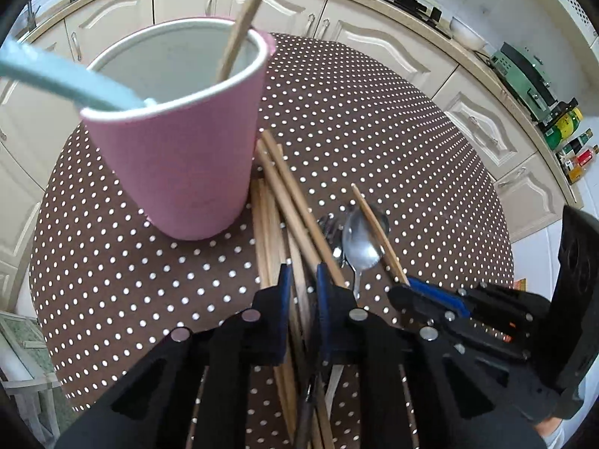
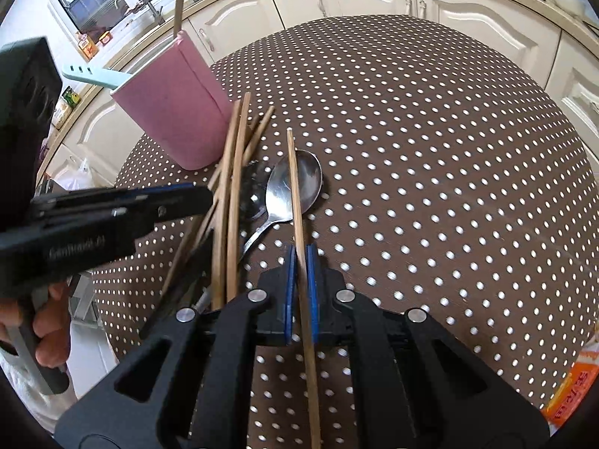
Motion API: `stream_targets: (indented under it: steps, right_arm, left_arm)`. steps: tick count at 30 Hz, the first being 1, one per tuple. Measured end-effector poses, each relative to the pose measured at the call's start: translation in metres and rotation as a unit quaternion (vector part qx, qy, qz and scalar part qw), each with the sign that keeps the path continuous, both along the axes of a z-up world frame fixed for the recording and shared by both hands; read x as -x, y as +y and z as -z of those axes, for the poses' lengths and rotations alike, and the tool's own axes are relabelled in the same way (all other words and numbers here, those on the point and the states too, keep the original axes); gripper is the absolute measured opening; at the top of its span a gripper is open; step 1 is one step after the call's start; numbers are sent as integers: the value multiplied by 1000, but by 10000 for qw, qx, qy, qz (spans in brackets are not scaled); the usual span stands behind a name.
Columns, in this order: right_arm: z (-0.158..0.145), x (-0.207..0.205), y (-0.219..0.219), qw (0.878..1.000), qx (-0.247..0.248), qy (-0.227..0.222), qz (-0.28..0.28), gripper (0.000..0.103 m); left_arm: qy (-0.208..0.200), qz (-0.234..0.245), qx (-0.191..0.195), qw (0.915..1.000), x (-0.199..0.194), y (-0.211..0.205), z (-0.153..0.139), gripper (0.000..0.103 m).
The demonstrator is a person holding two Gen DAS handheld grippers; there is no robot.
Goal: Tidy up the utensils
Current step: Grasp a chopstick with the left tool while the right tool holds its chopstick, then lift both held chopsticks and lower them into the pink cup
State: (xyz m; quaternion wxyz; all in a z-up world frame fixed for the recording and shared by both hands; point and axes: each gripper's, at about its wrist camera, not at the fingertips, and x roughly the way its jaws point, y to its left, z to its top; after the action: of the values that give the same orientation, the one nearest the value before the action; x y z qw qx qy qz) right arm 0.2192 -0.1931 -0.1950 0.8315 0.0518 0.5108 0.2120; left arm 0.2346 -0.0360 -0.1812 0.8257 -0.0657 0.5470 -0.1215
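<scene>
Standing at far left on the brown dotted tablecloth (image 2: 430, 157), a pink cup (image 1: 179, 157), holding a pale blue utensil (image 1: 63, 78) that leans out over its left rim and one tan stick (image 1: 243, 18) that rises from its right side. Just right of the cup's base, a loose heap of wooden chopsticks (image 1: 288, 202), crossed over one another and running back under the left gripper (image 1: 302, 273). Left gripper low over that heap, blue-lined jaws a little apart with chopsticks lying in the gap between them; cannot tell whether any is actually pinched. Right of the heap, a metal spoon (image 2: 295, 183) lying bowl up on the cloth, handle angled back toward the heap, with a darker second utensil (image 2: 251, 198) partly hidden between it and the chopsticks. Across the spoon's bowl, a single chopstick (image 2: 299, 232), pinched between the pressed-together blue pads of the right gripper (image 2: 300, 252), its tip reaching past the bowl and its tail running back under the gripper body. Farther right, only dotted cloth, then cream cabinet doors (image 2: 486, 11) behind the table.
</scene>
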Motion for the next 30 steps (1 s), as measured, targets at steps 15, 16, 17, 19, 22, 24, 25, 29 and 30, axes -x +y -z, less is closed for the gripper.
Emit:
stream_targets:
  steps: [15,16,17,19,22,24,25,29,30]
  right_arm:
    - [1,8,-35,9997,-245,-32,-35,7]
    - [1,7,-37,9997,-254,-32,-24,7]
    - [1,7,-36,9997,-254,-33,-9,7]
    - [1,8,-40,9997,-262,-37,-6,7]
    - [-1,8,-39,9997,-248,-24,-22,7]
    - [-1,6,-41,9998,-205,-18,-35,7]
    - [-2,6,-37,9998,-168,-17,-46,7]
    - [-7,1,-21,10000,7,-14,-70,7]
    - [-9,-1,-17,9999,90,-19,-97,7]
  left_arm:
    - [120,-44,-429,9990,-21,-20,5,14]
    - [128,-41,-468,9988,-23,-22,5,15]
    - [107,-53,-542,9985,-22,-23,4,15]
    - [48,22,-621,9981,-20,-24,4,15]
    - [145,27,-597,9981,-20,-22,7,15]
    - [117,29,-669,9977,-22,-24,7,15]
    - [138,24,-672,9976,-24,-25,7,15]
    - [206,36,-644,9977,-26,-27,10,13]
    - [208,13,-615,9979,-27,-26,10,12]
